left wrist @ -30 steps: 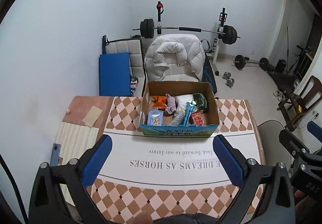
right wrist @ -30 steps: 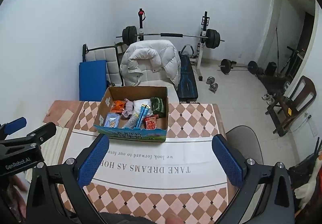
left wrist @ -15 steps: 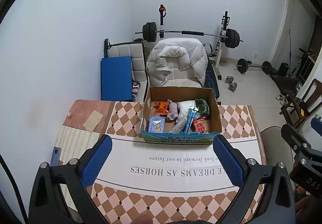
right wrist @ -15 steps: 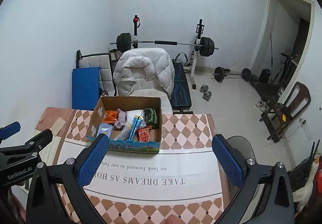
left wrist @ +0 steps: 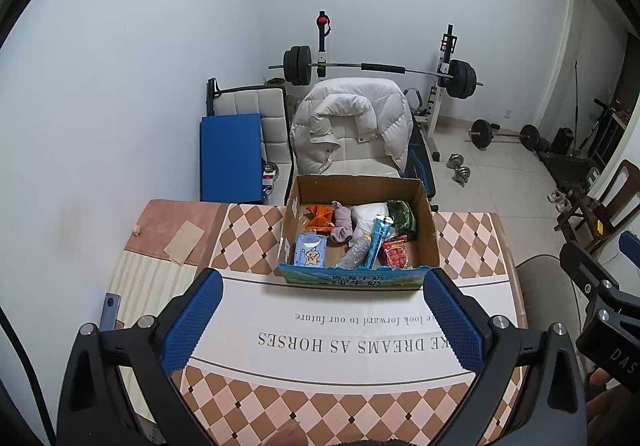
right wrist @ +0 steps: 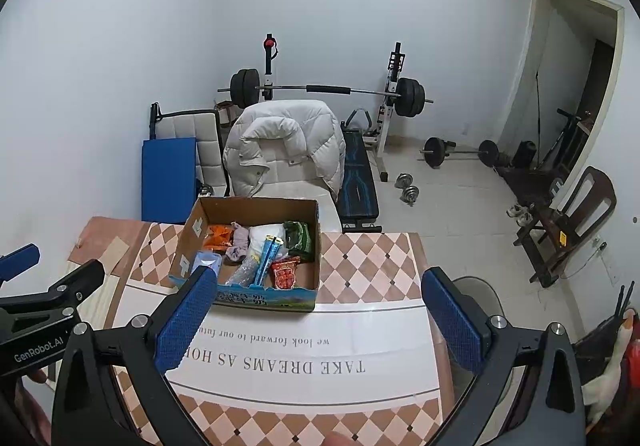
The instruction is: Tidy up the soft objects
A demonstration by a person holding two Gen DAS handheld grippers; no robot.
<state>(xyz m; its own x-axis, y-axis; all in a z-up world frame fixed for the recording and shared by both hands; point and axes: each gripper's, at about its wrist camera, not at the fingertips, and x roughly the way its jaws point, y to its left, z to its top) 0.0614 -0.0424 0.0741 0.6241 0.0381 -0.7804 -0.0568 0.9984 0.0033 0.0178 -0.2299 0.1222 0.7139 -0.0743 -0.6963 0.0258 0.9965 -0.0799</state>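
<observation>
An open cardboard box (left wrist: 426, 219) stands at the far edge of the table; it also shows in the right wrist view (right wrist: 182, 242). It holds soft items and packets: an orange cloth (left wrist: 320, 217), a mauve sock (left wrist: 342, 226), a white bundle (left wrist: 370, 214), a green bag (left wrist: 402, 213), a blue tissue pack (left wrist: 309, 250), a blue stick packet (left wrist: 379, 242) and a red snack bag (left wrist: 394, 254). My left gripper (left wrist: 322, 320) is open and empty, above the table in front of the box. My right gripper (right wrist: 320, 320) is open and empty, to the right of the left one.
The table (left wrist: 256, 230) has a checked cloth with a white printed band. A chair with a white puffer jacket (left wrist: 352, 125) stands behind the box. A blue mat (left wrist: 231, 157), a barbell rack (left wrist: 380, 67) and dumbbells are further back. A round stool (right wrist: 480, 294) stands right of the table.
Both grippers have risen and pulled back from the table, so the box looks smaller and further off. Both stay open and empty.
</observation>
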